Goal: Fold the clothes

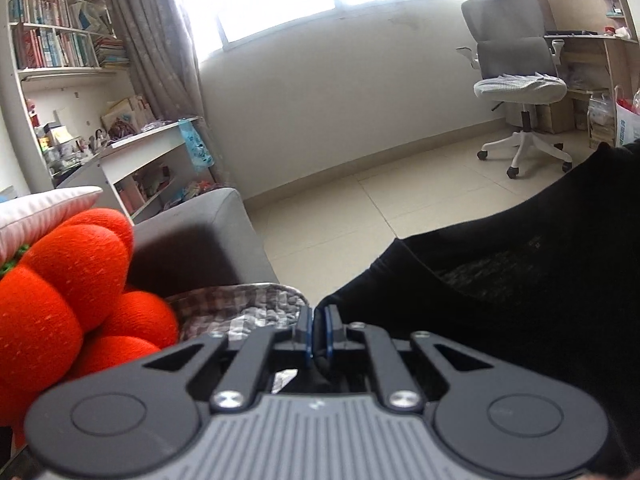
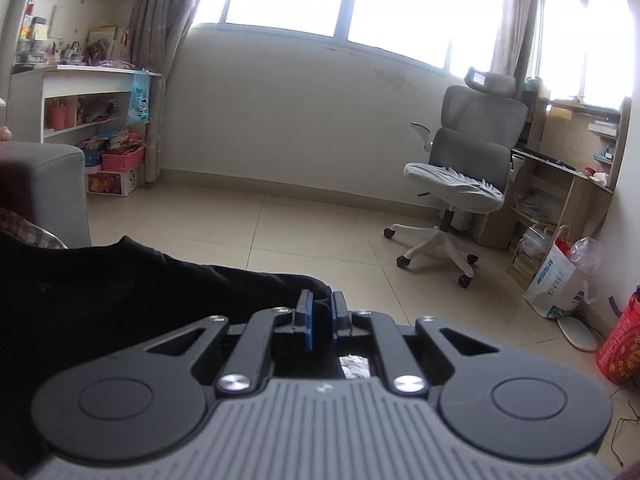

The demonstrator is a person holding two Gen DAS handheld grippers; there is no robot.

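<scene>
Black garment (image 1: 520,280), lower right of frame, pinched at its edge by left gripper (image 1: 318,330); right gripper (image 2: 322,320) pinches the opposite edge. Thin bites risk slipping under tension.

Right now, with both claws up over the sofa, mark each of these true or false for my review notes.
1. Both claws pinch the same black garment. True: the left claw and the right claw are each shut on its edge.
2. The office chair is black. False: it is grey with a white base.
3. An orange plush cushion sits left of the left claw. True.
4. The floor is carpeted. False: the floor is pale tile.
5. The curtains are drawn across the window. False: the curtain hangs at the side and the panes are bright.
</scene>
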